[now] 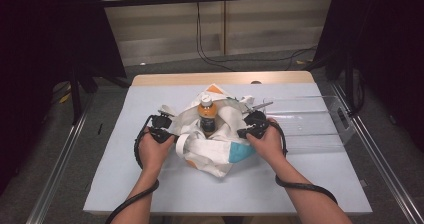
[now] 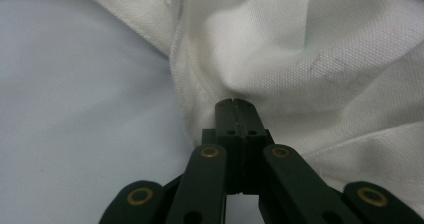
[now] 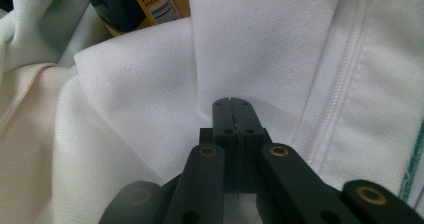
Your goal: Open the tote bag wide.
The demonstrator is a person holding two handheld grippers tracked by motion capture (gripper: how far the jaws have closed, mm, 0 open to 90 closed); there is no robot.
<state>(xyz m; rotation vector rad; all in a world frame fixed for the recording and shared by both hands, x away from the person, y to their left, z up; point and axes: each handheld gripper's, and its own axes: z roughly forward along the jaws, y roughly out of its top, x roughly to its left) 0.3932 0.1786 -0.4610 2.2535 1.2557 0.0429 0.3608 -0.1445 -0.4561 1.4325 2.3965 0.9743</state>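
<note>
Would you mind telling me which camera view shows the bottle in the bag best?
The high view: the bottle stands upright inside the white cloth bag, showing its white cap, orange contents and dark label. The right gripper view catches just a corner of its yellow and dark label above the cloth. The left gripper view looks at bag fabric and table.

Both grippers (image 1: 161, 126) (image 1: 252, 124) clamped tight

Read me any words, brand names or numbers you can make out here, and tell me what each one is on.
Nothing can be read.
Bottle label: print too small in the high view.
Bottle label in the right gripper view: lines of small print on yellow, too blurred to read.
White cloth bag: orange and blue patches, no lettering visible.
</note>
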